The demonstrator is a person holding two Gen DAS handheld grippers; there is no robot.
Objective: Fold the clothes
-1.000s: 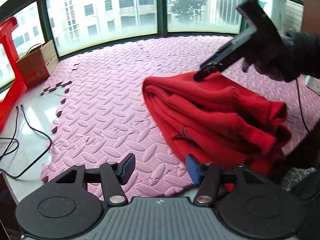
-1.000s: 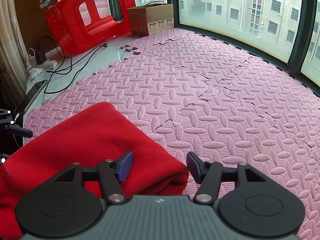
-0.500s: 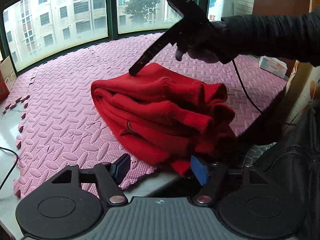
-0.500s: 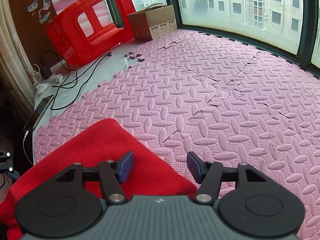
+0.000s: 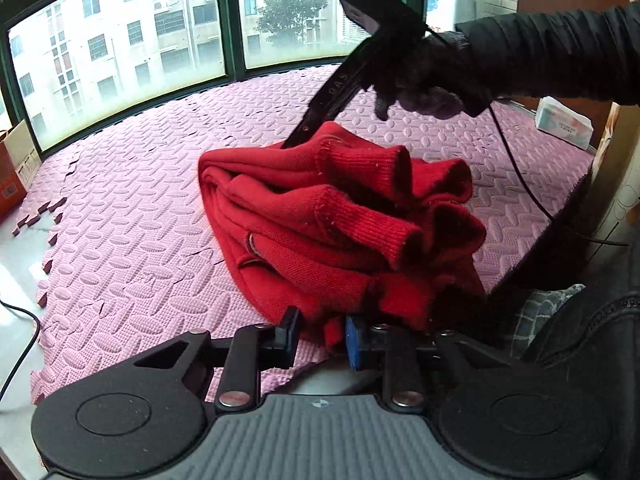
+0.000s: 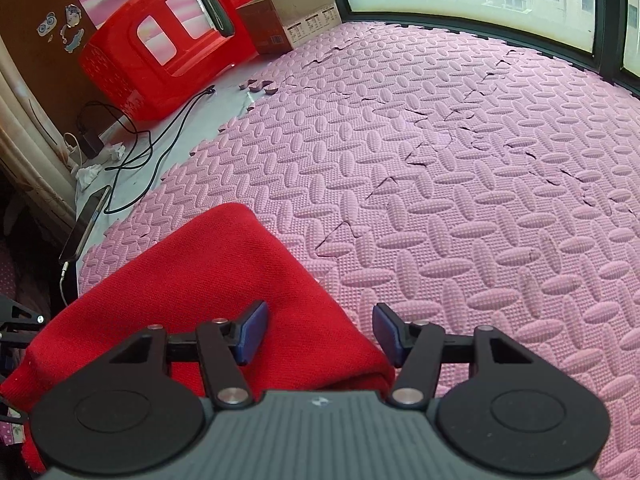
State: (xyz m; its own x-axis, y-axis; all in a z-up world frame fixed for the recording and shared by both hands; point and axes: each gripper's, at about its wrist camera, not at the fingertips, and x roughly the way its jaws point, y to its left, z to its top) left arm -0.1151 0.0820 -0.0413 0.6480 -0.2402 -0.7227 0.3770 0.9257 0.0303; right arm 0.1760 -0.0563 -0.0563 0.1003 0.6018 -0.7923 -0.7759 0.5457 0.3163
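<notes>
The left gripper (image 5: 320,334) is closing on the red sweater's (image 5: 320,216) edge to lift it; the right gripper (image 6: 318,330) rests half-wide on top, holding nothing.

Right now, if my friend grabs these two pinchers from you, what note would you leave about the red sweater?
Left gripper: jaws closing on the near bottom edge of the red sweater; cloth is between the pads.
Right gripper: open, hovering over the sweater's far top corner, gripping nothing.
The sweater lies bunched in rough layers on the pink foam mat, near its front edge, both ribbed cuffs sticking out on the side toward you.
Done: several rough folds.
Left: probably tuck the cuffs in, square the bundle, press it flat.
</notes>
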